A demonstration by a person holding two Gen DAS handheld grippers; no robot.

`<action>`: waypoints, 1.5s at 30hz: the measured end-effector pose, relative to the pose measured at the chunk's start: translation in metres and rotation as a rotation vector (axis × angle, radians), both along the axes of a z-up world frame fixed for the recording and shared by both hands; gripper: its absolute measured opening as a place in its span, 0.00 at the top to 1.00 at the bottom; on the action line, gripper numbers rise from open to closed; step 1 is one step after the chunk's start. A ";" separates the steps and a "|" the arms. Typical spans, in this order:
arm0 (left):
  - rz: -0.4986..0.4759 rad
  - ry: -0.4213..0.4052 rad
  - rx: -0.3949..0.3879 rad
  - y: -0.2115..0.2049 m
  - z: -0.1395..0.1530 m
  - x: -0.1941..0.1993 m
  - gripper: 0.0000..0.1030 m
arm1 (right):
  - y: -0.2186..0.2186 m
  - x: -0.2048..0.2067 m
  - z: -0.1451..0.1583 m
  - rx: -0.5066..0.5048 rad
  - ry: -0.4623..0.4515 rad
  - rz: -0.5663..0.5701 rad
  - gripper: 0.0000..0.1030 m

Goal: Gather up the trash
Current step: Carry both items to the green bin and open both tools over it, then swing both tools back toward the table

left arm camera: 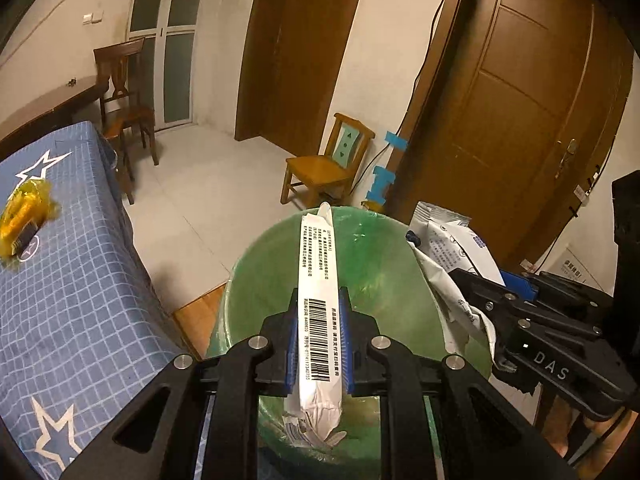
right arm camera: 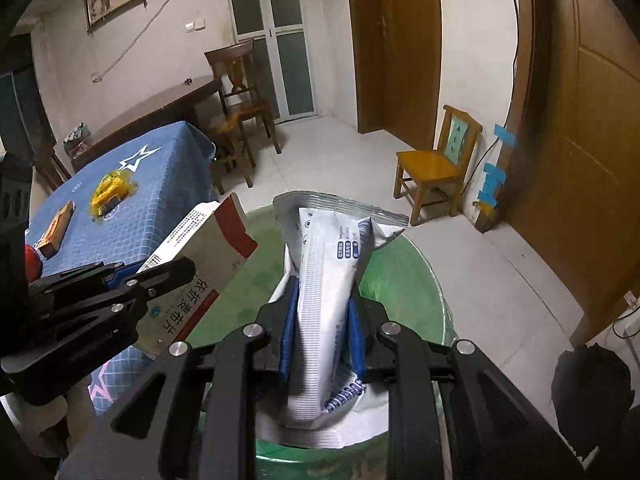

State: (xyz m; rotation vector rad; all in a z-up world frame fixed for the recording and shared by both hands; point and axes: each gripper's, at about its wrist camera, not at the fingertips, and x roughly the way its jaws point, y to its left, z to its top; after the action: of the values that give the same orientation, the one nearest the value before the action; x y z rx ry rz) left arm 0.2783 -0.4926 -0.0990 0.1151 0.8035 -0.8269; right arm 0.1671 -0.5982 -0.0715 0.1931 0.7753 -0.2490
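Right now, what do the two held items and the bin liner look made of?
Box in left gripper: thin printed cardboard, matte, flattened with crisp folded edges. Pouch in right gripper: probably plastic or foil laminate, slightly glossy, crimped seal. Bin liner: thin translucent green plastic film, shiny, wrinkled.

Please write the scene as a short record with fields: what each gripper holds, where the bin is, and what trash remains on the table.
left gripper: shut on a flattened white box with a barcode, above the bin
right gripper: shut on a white and blue pouch, above the bin
bin: green, lined with a green bag, directly under both grippers
table: blue checked cloth with stars
left on table: yellow wrapper, small orange box
status: both items held, not yet released
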 end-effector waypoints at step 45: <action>0.372 -0.128 0.019 0.309 0.045 -0.059 0.43 | 0.175 -0.021 0.042 0.058 -0.247 0.429 0.36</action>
State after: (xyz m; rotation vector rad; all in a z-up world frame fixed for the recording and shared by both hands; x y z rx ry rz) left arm 0.2191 -0.1841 -0.0540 0.0327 0.6844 -0.4552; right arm 0.1465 -0.4233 -0.0290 0.1054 0.5612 0.2010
